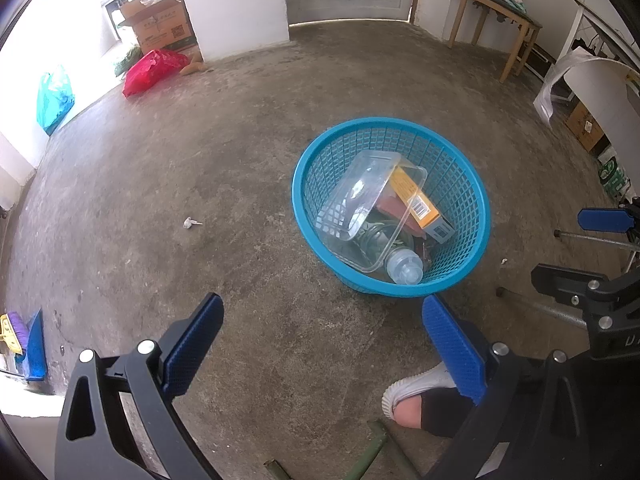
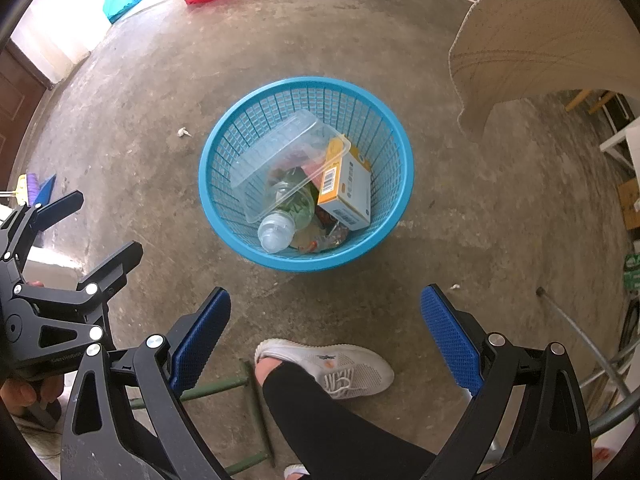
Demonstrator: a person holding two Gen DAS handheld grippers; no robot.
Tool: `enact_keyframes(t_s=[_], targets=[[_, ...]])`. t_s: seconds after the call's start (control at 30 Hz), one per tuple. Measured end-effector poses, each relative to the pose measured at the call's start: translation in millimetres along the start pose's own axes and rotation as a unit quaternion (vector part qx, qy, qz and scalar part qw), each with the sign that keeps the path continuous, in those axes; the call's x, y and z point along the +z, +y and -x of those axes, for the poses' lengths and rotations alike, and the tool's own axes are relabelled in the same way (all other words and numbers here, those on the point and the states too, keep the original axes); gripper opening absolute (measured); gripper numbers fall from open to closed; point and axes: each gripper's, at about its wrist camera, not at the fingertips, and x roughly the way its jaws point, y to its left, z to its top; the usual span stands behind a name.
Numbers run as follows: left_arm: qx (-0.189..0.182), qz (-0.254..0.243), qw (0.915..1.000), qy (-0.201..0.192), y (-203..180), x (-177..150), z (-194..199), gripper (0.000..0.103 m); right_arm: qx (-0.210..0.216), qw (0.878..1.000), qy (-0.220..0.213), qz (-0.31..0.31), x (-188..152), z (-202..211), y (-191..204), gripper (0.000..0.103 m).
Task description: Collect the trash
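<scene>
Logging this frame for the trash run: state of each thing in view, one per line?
left gripper: jaws open, holding nothing
right gripper: jaws open, holding nothing
blue basket: upright on floor, holding trash
clear tray: in basket, tilted
plastic bottle: in basket, capped, lying down
orange box: in basket, closed
paper scrap: on floor, outside basket

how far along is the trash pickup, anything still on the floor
Mostly done: the blue basket already holds a clear plastic container, a bottle and an orange box. Nothing in hand; left gripper and right gripper are open and empty. Left: a small white scrap on the floor.
</scene>
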Motion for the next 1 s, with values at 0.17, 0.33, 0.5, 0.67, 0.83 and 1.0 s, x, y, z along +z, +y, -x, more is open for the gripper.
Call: enact_keyframes(t_s=[0.17,0.33,0.5,0.67,0.83,1.0], targets=[[0.0,0.001,1.0,0.007,-0.3,-1.3,-1.4,0.098,0.0,1.0,0.0,0.0,0.1,-0.2,-0.4,0.092],[0.0,-0.001,1.0,0.002,-1.3,-2.0,0.5,0.098,0.0,1.0,0.0,0.0,0.2,-0.3,-0.2,0.093],[0.0,0.0,1.0,0.003,-0.4,-2.8,-0.3,0.098,0.0,1.0,0.0,-0.001,0.1,0.1,0.7,0.093],[-0.001,-0.001,1.0,0.003,0.5,-2.9,0.0,0.098,-0.001,1.0,-0.001,0.0,-0.1,0.2,0.5,0.093],[0.0,-0.004,1.0,-0.001,-0.3,-4.0,1.5,0.098,-0.001,1.0,-0.002,0.0,-0.4,0.4,-0.7,0.093],[0.001,-0.004,1.0,0.0,-0.5,-4.9,1.8,0.098,-0.001,1.0,-0.002,0.001,-0.4,0.8,0.5,0.093]])
